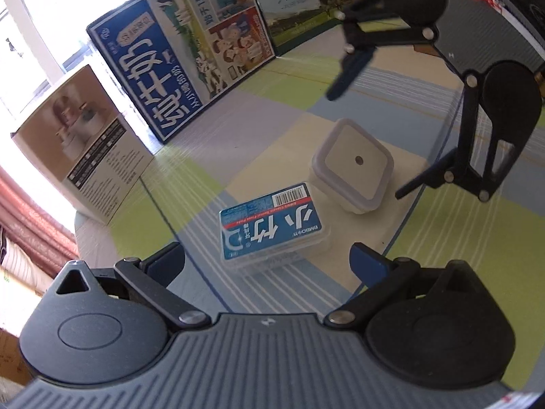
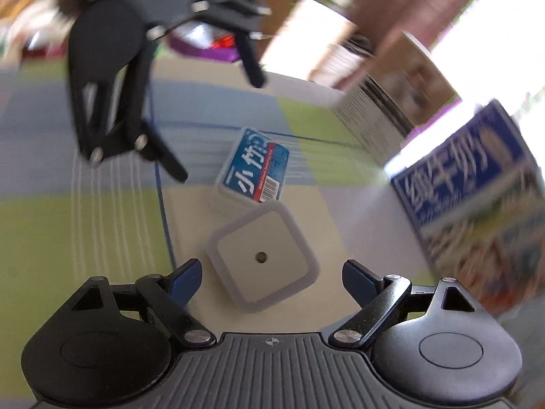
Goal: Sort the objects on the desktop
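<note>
On a tablecloth checked in green, blue and lilac, a cream mat is laid, and two small things are set on it. A clear plastic box with a blue label is seen near the centre of the left wrist view, lying flat; just beside it, at about two o'clock, a square white night-light with a small dark dot in its face is placed — whether the two touch cannot be told.

The left gripper is held with its fingers spread wide, the blue-labelled box lying just ahead of the gap and nothing gripped. The right gripper is likewise spread — the night-light is framed between its blue pads, apart from both.

At ten to twelve o'clock in the left view, a white carton and a blue milk carton are stood upright along the table's edge.
</note>
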Motion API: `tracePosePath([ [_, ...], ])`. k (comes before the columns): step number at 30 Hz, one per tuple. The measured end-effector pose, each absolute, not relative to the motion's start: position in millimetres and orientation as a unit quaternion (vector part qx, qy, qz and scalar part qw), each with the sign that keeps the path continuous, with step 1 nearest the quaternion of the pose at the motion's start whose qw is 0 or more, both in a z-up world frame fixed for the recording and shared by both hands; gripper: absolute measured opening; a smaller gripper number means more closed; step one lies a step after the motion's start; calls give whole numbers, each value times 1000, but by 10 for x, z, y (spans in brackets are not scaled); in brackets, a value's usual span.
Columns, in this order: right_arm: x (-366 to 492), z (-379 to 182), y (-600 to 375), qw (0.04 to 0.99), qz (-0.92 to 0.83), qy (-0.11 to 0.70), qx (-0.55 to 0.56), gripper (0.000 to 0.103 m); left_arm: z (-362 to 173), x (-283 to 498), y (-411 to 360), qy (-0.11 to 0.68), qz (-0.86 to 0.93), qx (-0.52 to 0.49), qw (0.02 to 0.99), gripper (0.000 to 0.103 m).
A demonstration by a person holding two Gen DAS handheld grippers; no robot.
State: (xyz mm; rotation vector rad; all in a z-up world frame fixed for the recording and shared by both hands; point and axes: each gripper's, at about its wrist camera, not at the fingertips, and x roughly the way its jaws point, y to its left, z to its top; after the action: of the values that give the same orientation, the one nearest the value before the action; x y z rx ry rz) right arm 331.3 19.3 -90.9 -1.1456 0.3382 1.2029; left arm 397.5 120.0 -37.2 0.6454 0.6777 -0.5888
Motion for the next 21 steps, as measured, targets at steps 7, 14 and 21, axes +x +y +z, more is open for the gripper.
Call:
tracePosePath([
  [7,3244,-1035,245,587,554,93,-583,79,-439,4120,1165,331,-289,309,843,101],
  [14,3274,-1138,293,563,558,88,-603,66,-448,4283,1103,349,-284,290,845,97],
  [21,3267,-1128,277,576,554,95,-593,64,-480,4347,1113,367,-278,266,847,86],
])
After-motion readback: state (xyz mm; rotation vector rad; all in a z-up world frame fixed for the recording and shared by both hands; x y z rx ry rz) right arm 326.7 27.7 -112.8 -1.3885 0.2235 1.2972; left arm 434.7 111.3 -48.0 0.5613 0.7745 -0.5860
